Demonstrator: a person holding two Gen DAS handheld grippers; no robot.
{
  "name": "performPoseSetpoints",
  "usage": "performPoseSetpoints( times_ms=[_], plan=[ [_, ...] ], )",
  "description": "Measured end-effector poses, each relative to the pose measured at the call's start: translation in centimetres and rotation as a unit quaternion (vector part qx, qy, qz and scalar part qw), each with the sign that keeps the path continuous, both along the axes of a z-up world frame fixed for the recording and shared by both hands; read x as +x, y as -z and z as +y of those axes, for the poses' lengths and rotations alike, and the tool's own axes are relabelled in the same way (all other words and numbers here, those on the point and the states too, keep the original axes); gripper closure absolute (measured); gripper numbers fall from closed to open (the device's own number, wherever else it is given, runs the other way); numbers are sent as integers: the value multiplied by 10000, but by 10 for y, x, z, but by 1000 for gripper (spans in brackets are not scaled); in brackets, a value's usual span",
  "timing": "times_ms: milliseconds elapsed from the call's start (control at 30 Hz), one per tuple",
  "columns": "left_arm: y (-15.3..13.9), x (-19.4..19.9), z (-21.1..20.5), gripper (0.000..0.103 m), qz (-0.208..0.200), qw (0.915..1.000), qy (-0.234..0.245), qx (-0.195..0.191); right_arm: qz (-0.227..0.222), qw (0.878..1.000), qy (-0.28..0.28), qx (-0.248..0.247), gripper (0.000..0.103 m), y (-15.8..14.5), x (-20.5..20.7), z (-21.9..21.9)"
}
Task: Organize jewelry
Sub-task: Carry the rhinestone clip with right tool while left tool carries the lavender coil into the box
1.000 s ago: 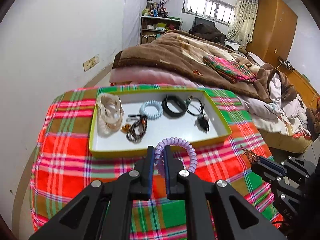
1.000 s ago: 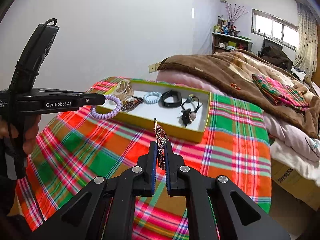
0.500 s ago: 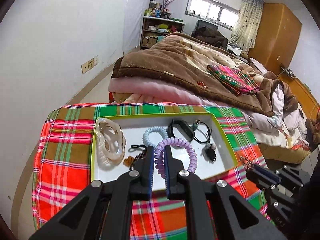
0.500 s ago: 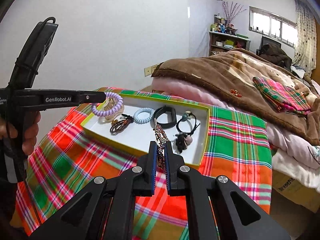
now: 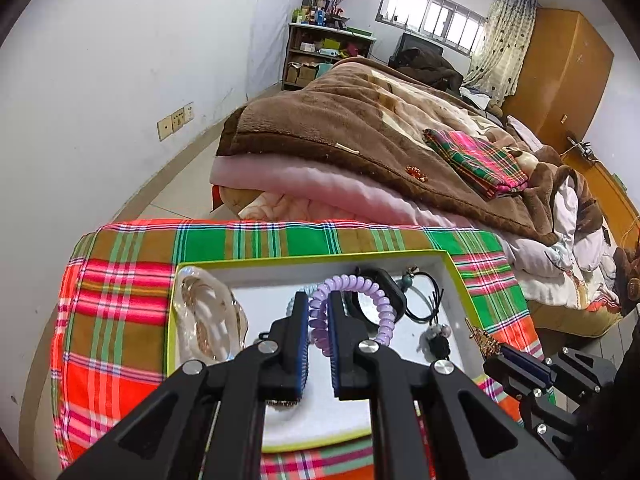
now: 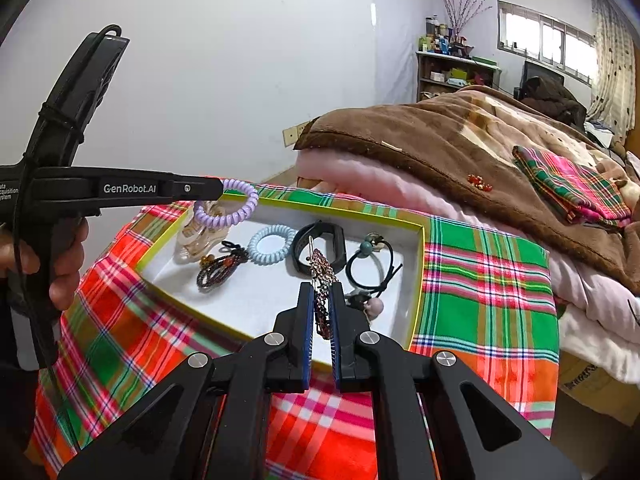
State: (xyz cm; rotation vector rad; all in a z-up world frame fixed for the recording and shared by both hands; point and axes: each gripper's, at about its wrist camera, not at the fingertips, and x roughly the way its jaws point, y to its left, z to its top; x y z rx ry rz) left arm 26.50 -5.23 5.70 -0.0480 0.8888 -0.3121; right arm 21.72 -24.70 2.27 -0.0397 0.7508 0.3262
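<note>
The purple spiral hair tie [image 5: 374, 304] is clamped in the left gripper [image 5: 318, 320], hanging over the shallow yellow-rimmed tray [image 5: 460, 276] at lower centre of the left wrist view. In the right wrist view the right gripper [image 6: 321, 308] pinches a beaded dangling earring [image 6: 322, 276] above the same tray. Only this view shows the tray's brown beaded bracelet [image 6: 218, 268], pale blue spiral tie [image 6: 269, 244] and the hand [image 6: 66, 264] at far left; the black band [image 6: 320, 246] and plaid cloth [image 6: 488, 280] appear in both.
</note>
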Motion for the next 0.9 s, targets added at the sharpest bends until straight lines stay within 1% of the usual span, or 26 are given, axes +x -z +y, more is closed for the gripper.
performPoseSetpoints(
  times_ms=[200, 467, 633, 900],
  plan=[
    [15, 20, 1, 93, 151, 9998, -102, -5, 119, 9999, 7, -28, 96, 10, 14, 3],
    [41, 39, 8, 93, 417, 9982, -418, -47, 336, 9993, -110, -117, 96, 31, 28, 15],
    [51, 44, 9, 93, 486, 9980, -413, -21, 426, 9987, -159, -220, 96, 41, 33, 20],
    [62, 49, 8, 93, 602, 9972, -436, 40, 511, 9978, -232, -367, 96, 50, 33, 26]
  ],
)
